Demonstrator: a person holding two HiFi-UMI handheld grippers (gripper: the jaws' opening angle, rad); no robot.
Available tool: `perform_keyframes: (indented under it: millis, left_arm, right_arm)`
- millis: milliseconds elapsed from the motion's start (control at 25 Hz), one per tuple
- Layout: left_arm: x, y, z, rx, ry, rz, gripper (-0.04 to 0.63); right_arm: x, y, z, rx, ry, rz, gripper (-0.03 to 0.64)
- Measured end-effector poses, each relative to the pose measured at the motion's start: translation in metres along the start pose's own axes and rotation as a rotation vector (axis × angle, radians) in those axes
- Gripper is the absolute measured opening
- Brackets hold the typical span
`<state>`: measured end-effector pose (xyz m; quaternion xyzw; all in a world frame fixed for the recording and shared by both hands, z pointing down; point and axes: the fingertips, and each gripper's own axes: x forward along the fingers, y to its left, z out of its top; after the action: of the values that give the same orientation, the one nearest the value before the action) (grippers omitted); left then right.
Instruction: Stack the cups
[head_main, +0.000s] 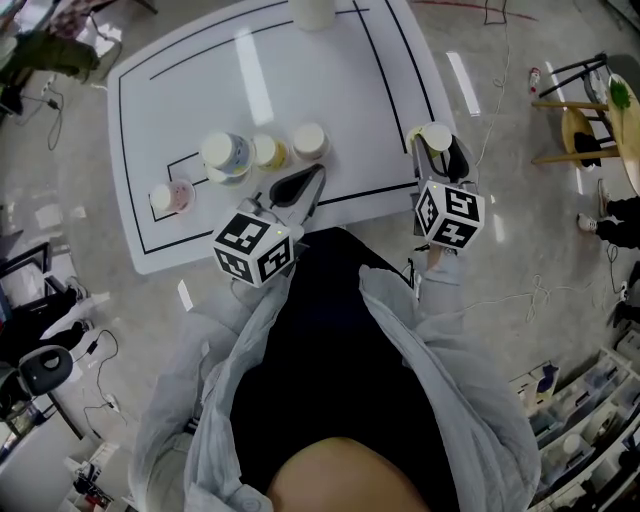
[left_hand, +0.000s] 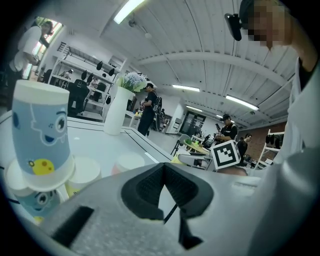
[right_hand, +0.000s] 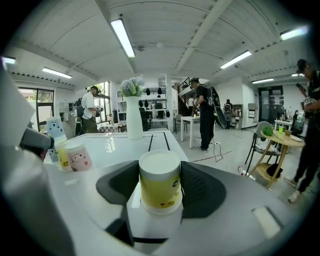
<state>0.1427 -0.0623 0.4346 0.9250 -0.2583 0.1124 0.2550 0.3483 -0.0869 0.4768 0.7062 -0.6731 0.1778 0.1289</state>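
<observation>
Left gripper (head_main: 316, 176) is hovering just left of center in the head view, jaws pressed together. Right gripper (head_main: 437, 148) is sitting center right, clamping a yellow cup (right_hand: 160, 184).

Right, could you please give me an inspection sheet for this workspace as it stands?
Surface: white table marked with black lines.
Job's things: blue cup stack, second yellow cup, pale cup and pink cup grouped near left; yellow cup at the near right edge.
Clutter: white vase at the far edge.
Grippers: left hand-held gripper shut, empty; right hand-held gripper shut on the yellow cup.
Cables: loose cables on the floor.
Surroundings: wooden stool; person standing beyond the table.
</observation>
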Motion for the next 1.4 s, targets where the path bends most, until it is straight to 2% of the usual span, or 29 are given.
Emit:
perform_keyframes:
  millis: [280,720,960,1400]
  left_arm:
    - [-0.01,0.007,0.004,-0.007,-0.019,0.024,-0.003]
    - [-0.031,0.017,0.022,-0.015,-0.104,0.076,-0.003]
    - [-0.054,0.024,0.026,-0.016,-0.144,0.132,-0.003]
    - [-0.104,0.05,0.024,-0.047,-0.209,0.282,-0.003]
  right_arm:
    - [-0.002,0.006,0.016,-0.008,-0.022,0.024,0.264]
    - [-0.001,0.044,0.059,-0.101,-0.046,0.143,0.264]
    - [-0.005,0.081,0.086,-0.134,-0.102,0.256,0.264]
    - [-0.004,0.161,0.109,-0.18,-0.134,0.465,0.264]
